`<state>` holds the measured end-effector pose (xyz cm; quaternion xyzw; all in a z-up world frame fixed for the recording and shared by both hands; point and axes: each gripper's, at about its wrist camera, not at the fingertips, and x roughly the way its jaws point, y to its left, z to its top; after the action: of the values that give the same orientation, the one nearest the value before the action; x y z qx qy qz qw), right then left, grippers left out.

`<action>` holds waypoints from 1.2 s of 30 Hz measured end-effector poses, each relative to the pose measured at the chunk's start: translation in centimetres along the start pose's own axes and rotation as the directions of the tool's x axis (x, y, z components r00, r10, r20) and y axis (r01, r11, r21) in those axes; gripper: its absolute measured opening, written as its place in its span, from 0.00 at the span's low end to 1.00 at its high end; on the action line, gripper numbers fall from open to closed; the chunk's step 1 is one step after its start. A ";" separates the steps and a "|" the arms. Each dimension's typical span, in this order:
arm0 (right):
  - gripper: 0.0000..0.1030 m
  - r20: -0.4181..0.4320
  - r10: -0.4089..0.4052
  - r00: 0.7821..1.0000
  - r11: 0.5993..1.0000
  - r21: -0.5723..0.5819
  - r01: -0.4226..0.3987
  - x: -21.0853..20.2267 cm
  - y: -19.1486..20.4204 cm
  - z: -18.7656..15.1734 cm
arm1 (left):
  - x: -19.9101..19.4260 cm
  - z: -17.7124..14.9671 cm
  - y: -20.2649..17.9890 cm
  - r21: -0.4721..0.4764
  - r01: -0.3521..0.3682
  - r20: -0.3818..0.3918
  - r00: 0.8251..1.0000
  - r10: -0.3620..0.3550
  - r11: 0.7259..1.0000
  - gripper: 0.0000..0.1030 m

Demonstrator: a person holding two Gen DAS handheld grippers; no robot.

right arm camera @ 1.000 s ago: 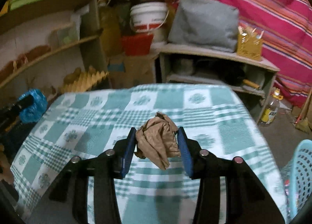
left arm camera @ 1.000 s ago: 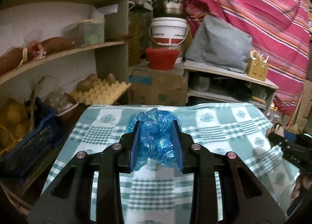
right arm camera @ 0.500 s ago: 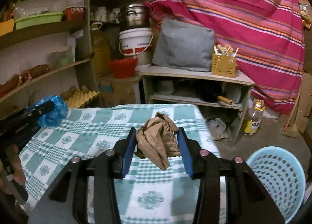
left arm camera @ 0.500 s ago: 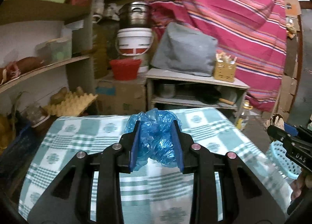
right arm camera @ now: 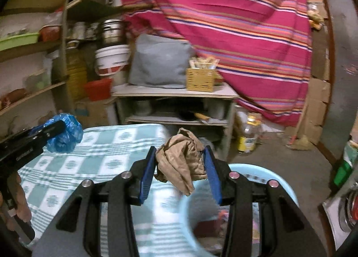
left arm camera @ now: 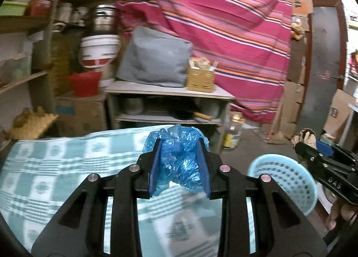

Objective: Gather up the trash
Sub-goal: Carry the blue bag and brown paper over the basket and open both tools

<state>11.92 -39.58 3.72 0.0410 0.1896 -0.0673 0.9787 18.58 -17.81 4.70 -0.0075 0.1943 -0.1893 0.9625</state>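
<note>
Left wrist view: we are seeing the left gripper (left arm camera: pixel 180 167) clamped on a crumpled blue plastic bag (left arm camera: pixel 176 158), both pads pressing its sides, exactly as a second ago. What has changed is the backdrop. The shelves have slid off to the left, the checked tablecloth (left arm camera: pixel 56 167) is now giving way at its right edge, and a pale blue basket (left arm camera: pixel 284 180) has come into sight on the floor beyond the table. We are judging this as the carry toward the bin, nearly at its end for this hand, though the bag is still riding over the cloth.

Right wrist view: the right gripper (right arm camera: pixel 181 167) is holding a wad of brown paper (right arm camera: pixel 181 158) between its pads, grip unchanged. The basket (right arm camera: pixel 288 192), at the frame's corner half a second ago, is now lying directly under the jaws, so this piece is looking ready to drop.

Only this view is showing the basket's inside, where some trash is already lying, blurred. Only the left view is showing the basket whole, with the right gripper (left arm camera: pixel 313 147) hovering at its far rim.
</note>
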 end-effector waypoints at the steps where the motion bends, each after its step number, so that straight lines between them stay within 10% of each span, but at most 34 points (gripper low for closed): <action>1: 0.42 -0.004 -0.017 1.000 1.000 0.012 0.017 -0.2 -1.2 -0.2 | 0.6 -0.3 -1.5 0.011 0.022 -0.005 1.000 -0.022 1.000 0.29; 21: 0.42 -0.114 -0.180 0.977 0.964 0.176 0.199 -0.1 -14.3 -3.3 | 7.9 -4.5 -17.3 0.126 0.273 -0.169 0.953 -0.251 0.954 0.31; 31: 0.42 -0.135 -0.190 0.973 0.956 0.201 0.214 0.2 -15.7 -3.9 | 8.4 -5.1 -17.9 0.142 0.210 -0.160 0.969 -0.187 0.967 0.90; 36: 0.42 -0.145 -0.187 0.972 0.958 0.191 0.213 0.6 -15.3 -4.1 | 7.5 -4.3 -16.1 0.107 0.171 -0.131 0.979 -0.157 0.979 0.94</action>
<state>8.68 -54.29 -1.12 0.1264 0.2461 -0.1826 0.9435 17.57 -35.25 -0.65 0.0448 0.2397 -0.2794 0.9287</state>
